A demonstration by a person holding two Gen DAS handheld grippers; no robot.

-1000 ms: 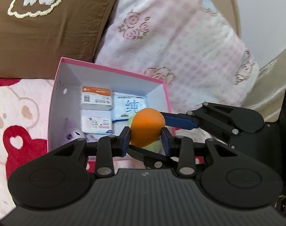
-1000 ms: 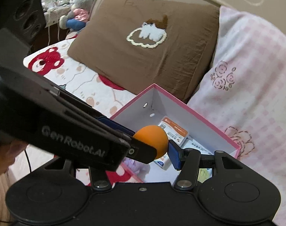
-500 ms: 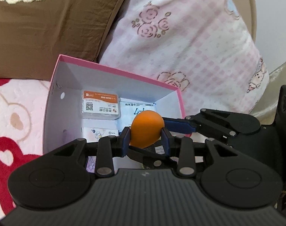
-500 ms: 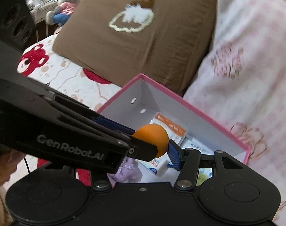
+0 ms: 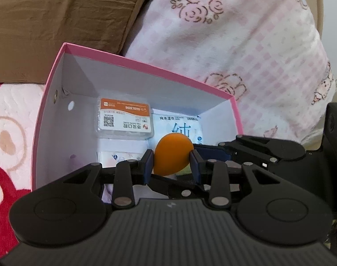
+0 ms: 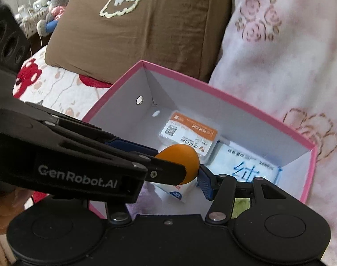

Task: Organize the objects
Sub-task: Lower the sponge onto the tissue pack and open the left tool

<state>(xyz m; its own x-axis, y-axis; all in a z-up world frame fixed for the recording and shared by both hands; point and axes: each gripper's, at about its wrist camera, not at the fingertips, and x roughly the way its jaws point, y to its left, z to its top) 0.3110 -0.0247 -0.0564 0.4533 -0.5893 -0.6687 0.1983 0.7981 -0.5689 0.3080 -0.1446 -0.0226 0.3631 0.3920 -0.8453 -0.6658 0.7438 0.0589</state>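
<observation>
Orange ball (image 5: 173, 153), clamped by left gripper (image 5: 171, 163) at frame centre, hovers over pink box (image 5: 146, 64), awaiting release; right gripper's (image 6: 191, 178) jaws have just widened.

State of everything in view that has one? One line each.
left gripper: shut on the orange ball, above the open box.
orange ball: held in the air, not yet in the box.
right gripper: one of its fingers at the ball, the other hidden; grip unclear.
pink box: open, no lid on it, partly filled.
orange-labelled packet: lying flat in the box.
tissue pack: lying flat beside it.
</observation>
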